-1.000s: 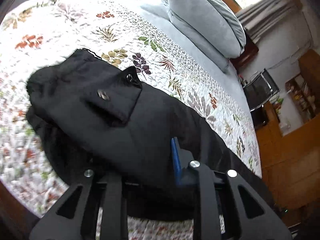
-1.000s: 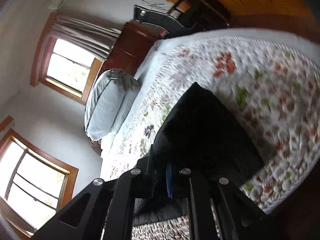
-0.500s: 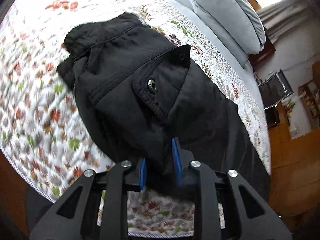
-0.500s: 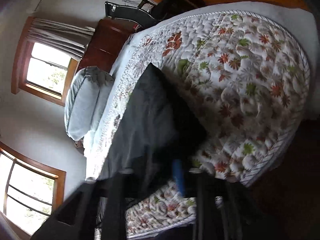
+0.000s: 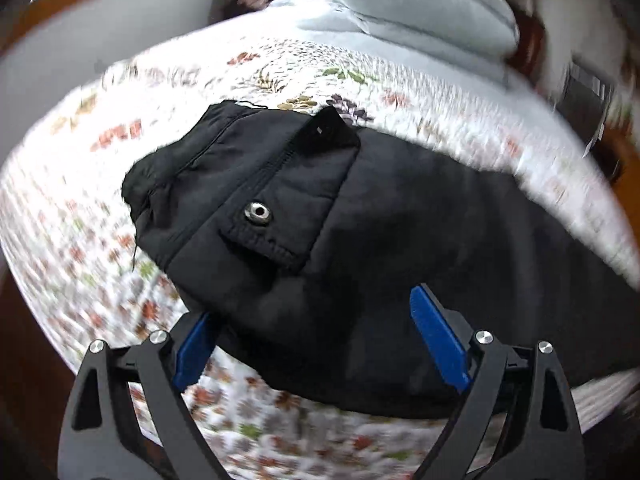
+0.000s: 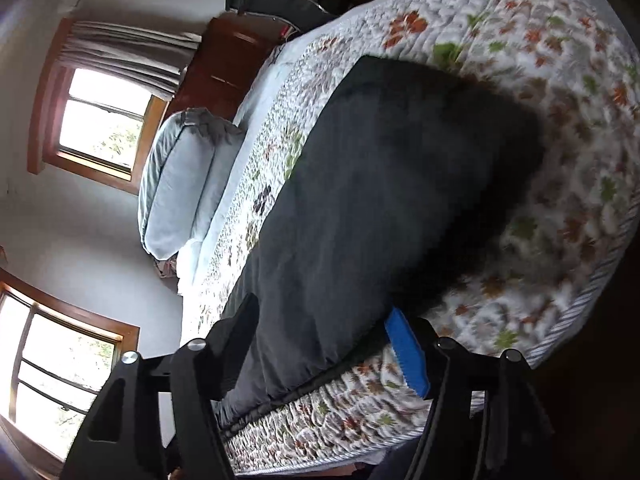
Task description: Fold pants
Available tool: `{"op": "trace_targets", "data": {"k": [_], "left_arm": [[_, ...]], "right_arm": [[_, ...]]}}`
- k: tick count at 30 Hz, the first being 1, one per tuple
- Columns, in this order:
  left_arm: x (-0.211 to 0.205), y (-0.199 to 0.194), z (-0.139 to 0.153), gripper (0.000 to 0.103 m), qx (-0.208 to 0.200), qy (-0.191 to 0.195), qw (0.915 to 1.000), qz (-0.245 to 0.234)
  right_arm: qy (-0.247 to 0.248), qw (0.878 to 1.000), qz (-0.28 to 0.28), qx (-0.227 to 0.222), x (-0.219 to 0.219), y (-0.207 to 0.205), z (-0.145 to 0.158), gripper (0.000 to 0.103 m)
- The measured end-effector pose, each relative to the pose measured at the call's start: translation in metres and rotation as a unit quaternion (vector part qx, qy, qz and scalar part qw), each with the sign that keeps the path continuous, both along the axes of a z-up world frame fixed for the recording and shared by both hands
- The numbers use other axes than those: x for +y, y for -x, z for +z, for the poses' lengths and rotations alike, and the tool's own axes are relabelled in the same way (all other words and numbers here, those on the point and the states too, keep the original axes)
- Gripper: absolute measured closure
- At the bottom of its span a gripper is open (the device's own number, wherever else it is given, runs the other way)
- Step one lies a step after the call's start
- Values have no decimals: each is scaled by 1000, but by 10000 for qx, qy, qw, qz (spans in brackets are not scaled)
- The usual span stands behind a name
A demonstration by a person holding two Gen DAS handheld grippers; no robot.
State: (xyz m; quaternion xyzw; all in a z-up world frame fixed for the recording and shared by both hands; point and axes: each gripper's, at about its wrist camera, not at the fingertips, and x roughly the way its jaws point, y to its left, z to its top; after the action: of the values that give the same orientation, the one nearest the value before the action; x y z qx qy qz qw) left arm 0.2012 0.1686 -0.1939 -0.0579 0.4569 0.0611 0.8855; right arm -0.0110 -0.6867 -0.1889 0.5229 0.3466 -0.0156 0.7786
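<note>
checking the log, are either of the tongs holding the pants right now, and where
Nothing is held. The left tongs and the right tongs are both spread wide open over the black pants, which lie on the quilt.

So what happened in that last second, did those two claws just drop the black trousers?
Yes. Both were pinched shut on the fabric; now the left gripper and the right gripper have opened wide and let the black pants go. The pants lie on the floral quilt, in the same spot. The grey pillow has not moved.
</note>
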Motion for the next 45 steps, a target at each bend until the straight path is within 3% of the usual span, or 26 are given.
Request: {"op": "trace_targets", "data": {"k": [1,4,6,8,11,12,13,15,16,21,23,25,28,31,33,37,41,42,45], "left_arm": [[-4,-1,-4,14,38,-186,9998,-20],[-2,-3,-16,28,245,-176,9995,52],[4,-4,-17,40,266,-111,9995,144],[11,-5,-18,45,302,34,9993,206],[19,-2,-14,50,327,83,9993,172],[21,3,-12,49,321,127,9992,185],[24,6,-9,48,292,214,9991,223],[27,17,2,16,209,310,9988,331],[28,27,12,12,67,264,9988,415],[11,71,63,6,-588,302,9969,426],[-8,73,76,5,-786,353,9962,90],[-39,65,84,5,-926,150,9943,-497],[-76,42,78,4,-863,156,9894,-1159],[-99,19,62,4,-620,180,9882,-1388],[-109,8,51,4,-513,106,9873,-1501],[-114,-9,34,4,-469,173,9863,-1573],[-93,-21,11,4,26,503,9930,-1071],[-83,-17,15,4,-65,753,9923,-978],[-57,4,32,4,-478,625,9946,-672]], "right_arm": [[260,9995,22,183,6,-4,-1,46],[891,9932,183,732,20,-14,-8,67],[1015,9918,182,759,19,-11,-11,74],[809,9947,80,624,14,-4,-13,72],[524,9982,-228,179,0,15,-1,56],[598,9973,-374,185,-5,23,3,50],[591,9973,-411,174,-8,26,4,49],[523,9966,-624,130,-21,39,2,49],[454,9961,-746,125,-30,46,-1,49],[-43,9929,-1181,-110,-66,58,-19,49],[-126,9935,-1118,-185,-74,55,-22,49],[-216,9937,-1068,-277,-79,49,-23,44],[-279,9929,-1034,-509,-78,35,-17,40],[-245,9934,-1108,-183,-75,38,-21,40],[-373,9935,-1050,-219,-66,40,-31,40],[-360,9901,-1086,-815,-68,35,-30,39],[-464,9917,-956,-729,-70,13,-32,30],[-434,9922,-871,-775,-67,13,-29,30],[-339,9931,-807,-776,-64,16,-31,32]]}}
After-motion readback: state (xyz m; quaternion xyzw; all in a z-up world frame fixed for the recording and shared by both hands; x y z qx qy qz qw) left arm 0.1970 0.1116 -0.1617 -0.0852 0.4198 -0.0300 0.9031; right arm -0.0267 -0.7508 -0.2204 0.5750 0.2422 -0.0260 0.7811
